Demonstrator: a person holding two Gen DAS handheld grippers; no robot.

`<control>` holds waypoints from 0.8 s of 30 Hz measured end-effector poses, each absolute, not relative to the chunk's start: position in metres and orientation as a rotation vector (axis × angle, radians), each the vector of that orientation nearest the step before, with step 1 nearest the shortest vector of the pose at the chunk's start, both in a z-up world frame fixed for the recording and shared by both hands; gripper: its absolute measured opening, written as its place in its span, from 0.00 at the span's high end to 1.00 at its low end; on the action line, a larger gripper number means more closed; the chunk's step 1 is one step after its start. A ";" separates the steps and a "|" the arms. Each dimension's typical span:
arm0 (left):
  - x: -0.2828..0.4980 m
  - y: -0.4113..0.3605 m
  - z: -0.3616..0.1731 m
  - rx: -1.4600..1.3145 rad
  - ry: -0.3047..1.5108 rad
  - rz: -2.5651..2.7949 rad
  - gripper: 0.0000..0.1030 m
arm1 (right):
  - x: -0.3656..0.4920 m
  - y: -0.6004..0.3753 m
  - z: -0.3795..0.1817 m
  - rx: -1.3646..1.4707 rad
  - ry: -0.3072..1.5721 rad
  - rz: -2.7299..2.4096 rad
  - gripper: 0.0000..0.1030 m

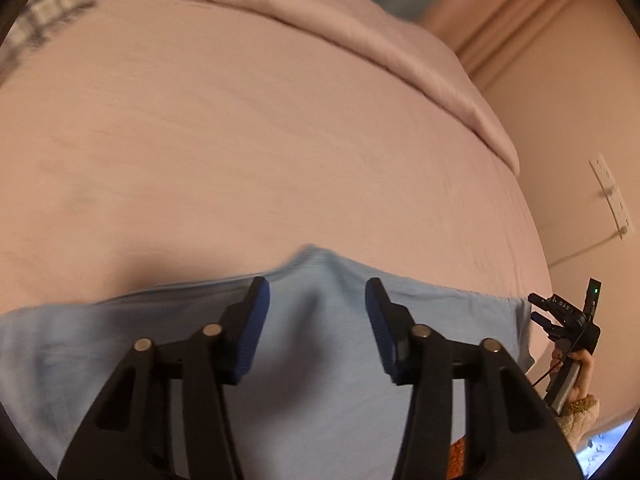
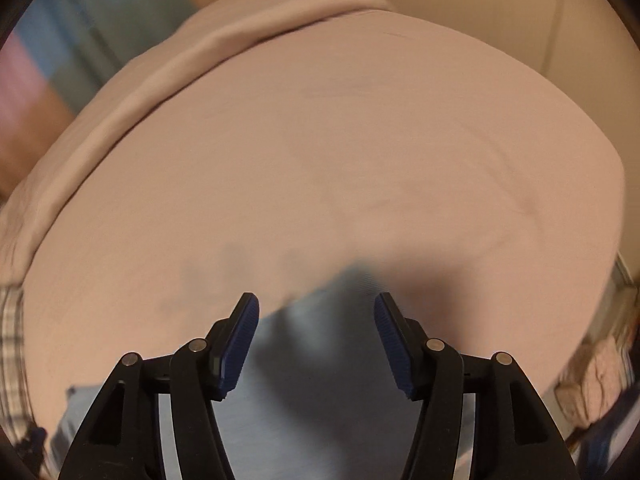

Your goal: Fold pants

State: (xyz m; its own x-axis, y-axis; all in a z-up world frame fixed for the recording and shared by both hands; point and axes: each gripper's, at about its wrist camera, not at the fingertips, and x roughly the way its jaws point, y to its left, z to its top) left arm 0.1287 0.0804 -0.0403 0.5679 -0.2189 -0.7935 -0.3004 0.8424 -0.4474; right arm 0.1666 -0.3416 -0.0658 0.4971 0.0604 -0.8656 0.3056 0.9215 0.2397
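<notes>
Clearly the folding is at an early or middle stage, as far as these views let me judge. Light blue pants (image 1: pixel 280 360) lie on a pink bed sheet (image 1: pixel 240 140), filling the lower part of the left wrist view from about 8 o'clock round to 4 o'clock, with one rumpled peak rising at 12 o'clock of the cloth, just ahead of the fingertips. How many folds are already in the cloth I cannot tell; no crisp folded edge shows, and both views are blurred.

The left gripper (image 1: pixel 317 294) hangs over the pants with its jaws partly apart and nothing between the blue pads; the cloth lies below them, not pinched. The right gripper (image 2: pixel 317 308) stands likewise, its jaws somewhat wider apart and empty, above the far corner of the pants (image 2: pixel 312 360), which in that view reaches up from 6 o'clock toward the centre. In the left wrist view the right gripper shows again at 3 to 4 o'clock, at the cloth's right edge, held by a hand (image 1: pixel 580 376) in a fuzzy sleeve.

A rolled quilt (image 1: pixel 360 36) lies along the bed's far side at 12 to 2 o'clock.

What seems left: seize an edge, bring it over, and flatten the peak.
</notes>
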 end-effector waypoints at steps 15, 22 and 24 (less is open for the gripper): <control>0.185 0.062 -0.076 -0.534 1.081 0.054 0.55 | 0.169 -0.341 -0.063 0.469 0.937 -0.143 0.94; 0.183 0.055 -0.075 -0.540 1.063 0.073 0.51 | 0.177 -0.344 -0.078 0.491 0.978 -0.170 0.94; 0.173 0.055 -0.071 -0.560 1.060 0.076 0.44 | 0.169 -0.350 -0.074 0.514 0.983 -0.161 0.86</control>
State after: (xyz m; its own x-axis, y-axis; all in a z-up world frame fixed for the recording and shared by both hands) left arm 0.1733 0.0550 -0.0713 0.4997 -0.2038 -0.8419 -0.3220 0.8586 -0.3990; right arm 0.1693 -0.3497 -0.0745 0.5539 0.0982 -0.8268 0.3566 0.8694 0.3421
